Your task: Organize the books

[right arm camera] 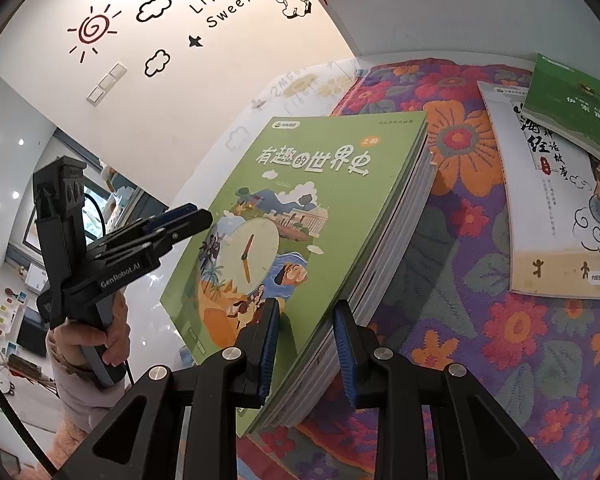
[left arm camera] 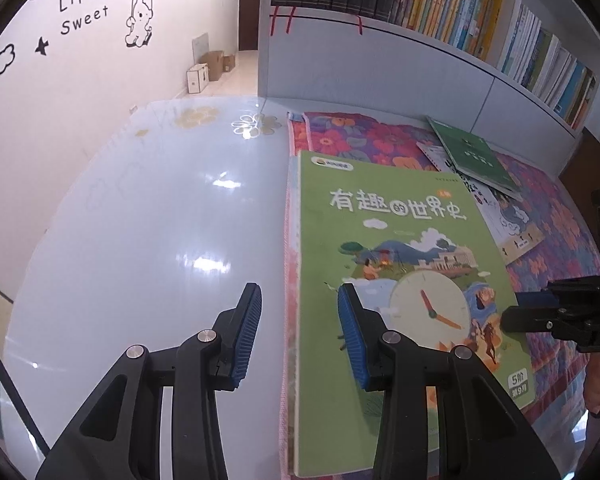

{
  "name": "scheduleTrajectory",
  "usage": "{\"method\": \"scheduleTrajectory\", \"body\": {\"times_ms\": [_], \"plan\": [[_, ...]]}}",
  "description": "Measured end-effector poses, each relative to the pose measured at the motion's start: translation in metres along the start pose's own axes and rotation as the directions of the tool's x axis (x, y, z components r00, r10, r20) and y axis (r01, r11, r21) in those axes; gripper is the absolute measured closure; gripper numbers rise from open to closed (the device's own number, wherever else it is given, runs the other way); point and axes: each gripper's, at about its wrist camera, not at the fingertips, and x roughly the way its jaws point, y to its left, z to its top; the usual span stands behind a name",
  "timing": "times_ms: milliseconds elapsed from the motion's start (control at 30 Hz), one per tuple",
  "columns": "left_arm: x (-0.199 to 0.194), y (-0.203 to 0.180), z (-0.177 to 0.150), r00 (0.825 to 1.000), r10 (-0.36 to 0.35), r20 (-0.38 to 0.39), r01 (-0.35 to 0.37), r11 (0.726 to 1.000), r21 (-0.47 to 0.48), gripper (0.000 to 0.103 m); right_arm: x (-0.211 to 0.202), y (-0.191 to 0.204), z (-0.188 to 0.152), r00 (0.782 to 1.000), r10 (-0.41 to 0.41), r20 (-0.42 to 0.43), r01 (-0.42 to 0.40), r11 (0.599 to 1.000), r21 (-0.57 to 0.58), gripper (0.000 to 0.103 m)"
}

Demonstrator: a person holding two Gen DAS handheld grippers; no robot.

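In the left wrist view the left tongs (left arm camera: 299, 328) stand spread with nothing between their blue pads (left arm camera: 250, 332); one pad hangs over the glossy white table (left arm camera: 148, 220) and the other over the lower left part of the green book (left arm camera: 396, 272), so the book's left edge runs up through the gap between them. The green book, with a clock drawn on its cover, is the top of a small stack (right arm camera: 384, 264) of like-sized volumes that rests on the flowered cloth (left arm camera: 364, 136) at the cloth's left border, beside the bare table. In the right wrist view the right tongs (right arm camera: 306, 344) are also spread, and the near corner of the stack sits between the pads: one pad lies over the cover and the other beside the page edges, neither plainly pressing. Whether that corner is lifted off the cloth cannot be told. The right tongs show at the right margin of the left view, their tips just at the book's right edge. Farther back on the cloth, apart from the stack, lies a white book (right arm camera: 556, 216) with black brush lettering, and a dark green book (right arm camera: 572, 108) overlaps its far corner. Beyond the cloth a white bookshelf (left arm camera: 380, 64) carries a row of upright books (left arm camera: 440, 0).
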Motion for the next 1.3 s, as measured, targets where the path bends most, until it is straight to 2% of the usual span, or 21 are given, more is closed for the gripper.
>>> {"method": "scheduleTrajectory", "body": {"times_ms": [100,233,367,567,733,867,1033,1133,1300], "plan": [[-0.001,-0.004,-0.002,1.000,-0.020,-0.010,0.020,1.000,-0.001,0.066,0.001,0.005,0.001,1.000,-0.023,-0.003,0.023,1.000,-0.016,0.073],[-0.003,-0.008,-0.003,1.000,0.001,-0.005,-0.001,1.000,-0.005,0.066,0.002,0.006,0.002,0.999,-0.036,-0.010,0.035,0.999,-0.027,0.072],[-0.011,-0.004,-0.003,1.000,0.016,0.007,-0.016,0.998,-0.054,0.066,-0.001,0.000,0.001,1.000,-0.022,-0.008,0.022,1.000,0.002,0.072],[-0.030,-0.018,0.011,0.998,0.005,0.055,0.000,0.996,-0.084,0.064,-0.033,-0.010,0.001,0.997,0.003,0.071,-0.005,1.000,0.028,0.072],[-0.031,-0.061,0.040,0.996,-0.026,0.085,0.030,0.998,-0.046,0.064,-0.080,-0.044,0.005,0.987,0.000,0.162,-0.017,0.994,0.106,0.072],[-0.009,-0.116,0.075,0.993,-0.095,0.069,0.096,0.995,-0.010,0.064,-0.127,-0.090,0.010,0.967,-0.028,0.253,-0.024,0.979,0.200,0.072],[0.042,-0.179,0.120,0.981,-0.191,0.032,0.193,0.980,-0.047,0.063,-0.165,-0.160,0.018,0.944,-0.109,0.313,0.001,0.946,0.325,0.067],[0.087,-0.213,0.142,0.985,-0.171,0.005,0.171,0.984,-0.056,0.063,-0.170,-0.201,0.024,0.940,-0.136,0.312,0.003,0.920,0.391,0.067],[0.152,-0.229,0.153,0.991,-0.114,-0.070,0.107,0.990,-0.087,0.063,-0.158,-0.253,0.040,0.946,-0.162,0.282,0.018,0.892,0.451,0.067]]}}
